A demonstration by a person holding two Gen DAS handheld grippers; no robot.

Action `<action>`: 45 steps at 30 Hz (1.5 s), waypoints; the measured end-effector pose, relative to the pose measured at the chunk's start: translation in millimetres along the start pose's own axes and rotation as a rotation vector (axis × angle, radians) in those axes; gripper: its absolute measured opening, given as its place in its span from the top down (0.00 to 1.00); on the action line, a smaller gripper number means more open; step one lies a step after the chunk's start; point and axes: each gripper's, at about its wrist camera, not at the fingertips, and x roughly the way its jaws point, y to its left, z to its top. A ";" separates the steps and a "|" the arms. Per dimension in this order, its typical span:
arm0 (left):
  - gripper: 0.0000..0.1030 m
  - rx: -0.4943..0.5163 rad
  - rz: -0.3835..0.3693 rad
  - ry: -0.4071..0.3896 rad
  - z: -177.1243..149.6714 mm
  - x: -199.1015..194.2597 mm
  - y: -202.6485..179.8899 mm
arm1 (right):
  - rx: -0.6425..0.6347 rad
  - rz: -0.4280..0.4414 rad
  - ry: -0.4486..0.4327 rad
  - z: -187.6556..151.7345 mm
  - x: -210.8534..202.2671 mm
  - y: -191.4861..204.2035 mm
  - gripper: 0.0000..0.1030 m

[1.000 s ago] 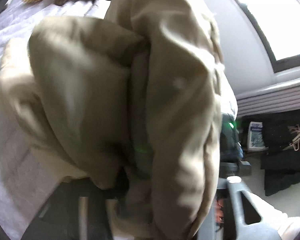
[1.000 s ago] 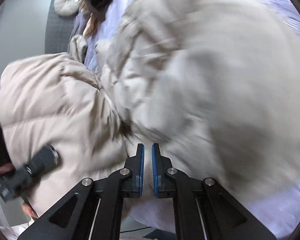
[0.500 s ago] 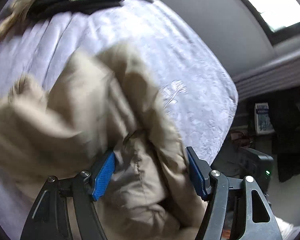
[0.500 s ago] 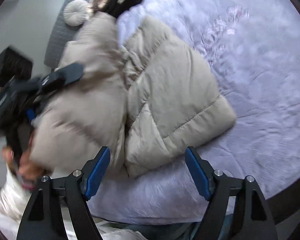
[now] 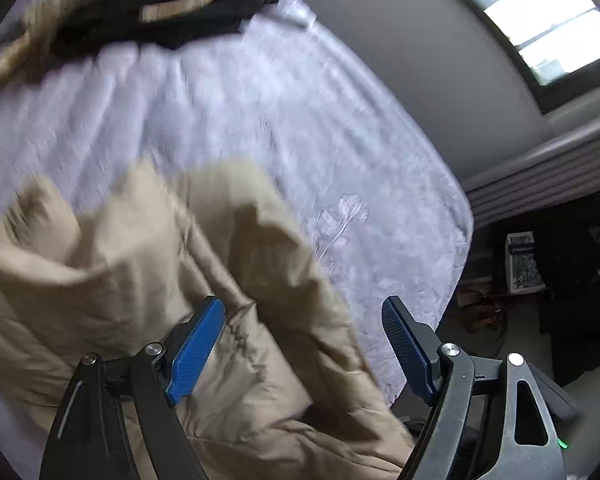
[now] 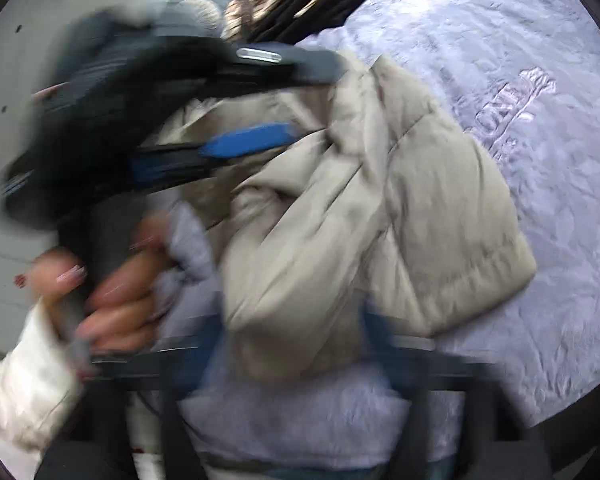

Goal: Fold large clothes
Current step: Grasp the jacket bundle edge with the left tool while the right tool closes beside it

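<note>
My left gripper [image 5: 304, 344] has just been opening wide; the beige puffer jacket [image 5: 148, 300] lies loose between its jaws on the bed [image 5: 260, 112]. My right gripper [image 6: 300, 364] has been closing, too blurred to tell what it holds. The puffy fold might spring open.

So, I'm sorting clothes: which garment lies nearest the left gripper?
The beige puffer jacket, between the left gripper's just-opening jaws; the black garment lies far across the bed.

At the right of the right wrist view, raised lettering is stitched into the pale lilac embossed bedspread [image 6: 512, 96], but only "ONE" can be made out. The blue-and-white printed box [image 5: 522, 262] on the floor, at the right of the left wrist view, carries print too small to read.
</note>
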 end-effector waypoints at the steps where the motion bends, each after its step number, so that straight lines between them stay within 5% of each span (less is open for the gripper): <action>1: 0.20 0.031 0.023 -0.045 0.0 -13.4 -1.7 | 0.024 -0.020 -0.004 3.2 2.6 -4.6 0.86; 5: 0.20 0.113 0.258 -0.235 -17.8 -71.3 20.5 | 0.099 -0.069 -0.015 4.5 0.5 -38.3 0.86; 9: 0.20 -0.043 0.425 -0.250 -37.0 -74.2 100.7 | 0.206 -0.055 0.019 -2.7 0.4 -74.2 0.86; 13: 0.20 -0.243 0.340 -0.203 -43.4 -38.3 165.9 | 0.224 -0.022 0.038 -1.5 -14.1 -77.3 0.84; 17: 0.20 -0.234 0.331 -0.224 -38.2 -20.3 171.2 | 0.081 -0.038 -0.063 13.4 -64.4 -36.5 0.74; 19: 0.20 -0.224 0.322 -0.225 -36.6 -18.6 172.8 | 0.006 -0.013 -0.101 29.0 -77.7 -15.9 0.40; 21: 0.20 -0.223 0.320 -0.223 -36.9 -19.8 175.1 | -0.067 0.021 -0.078 50.5 -70.0 2.9 0.33; 25: 0.20 -0.229 0.320 -0.223 -38.1 -25.4 174.8 | -0.114 -0.064 0.097 95.0 9.0 3.6 0.33; 26: 0.20 -0.228 0.323 -0.222 -38.2 -26.3 175.0 | -0.096 -0.056 0.159 99.8 29.3 -6.5 0.34; 27: 0.20 -0.230 0.328 -0.221 -38.1 -26.7 175.4 | -0.068 -0.060 0.219 102.4 47.6 -13.1 0.47; 28: 0.20 -0.235 0.337 -0.219 -37.6 -27.0 175.7 | -0.063 -0.070 0.244 102.7 57.4 -15.2 0.82; 29: 0.20 -0.240 0.339 -0.218 -37.6 -27.9 175.5 | -0.084 -0.073 0.250 102.1 59.6 -13.2 0.93; 31: 0.20 -0.247 0.336 -0.224 -36.3 -28.9 172.8 | -0.155 -0.041 0.180 98.7 37.4 -5.0 0.95; 34: 0.20 -0.216 0.346 -0.228 -28.1 -20.2 157.5 | -0.198 -0.160 0.126 97.2 11.5 -19.5 0.98; 37: 0.20 -0.174 0.393 -0.216 -15.1 0.7 136.9 | -0.116 -0.290 0.139 98.7 9.1 -72.0 1.00; 39: 0.20 -0.143 0.401 -0.211 -5.8 15.0 123.5 | -0.031 -0.297 0.145 95.2 9.8 -105.0 1.00; 45: 0.20 -0.099 0.448 -0.193 4.0 28.4 106.5 | 0.111 -0.033 0.037 90.8 -32.4 -121.5 0.93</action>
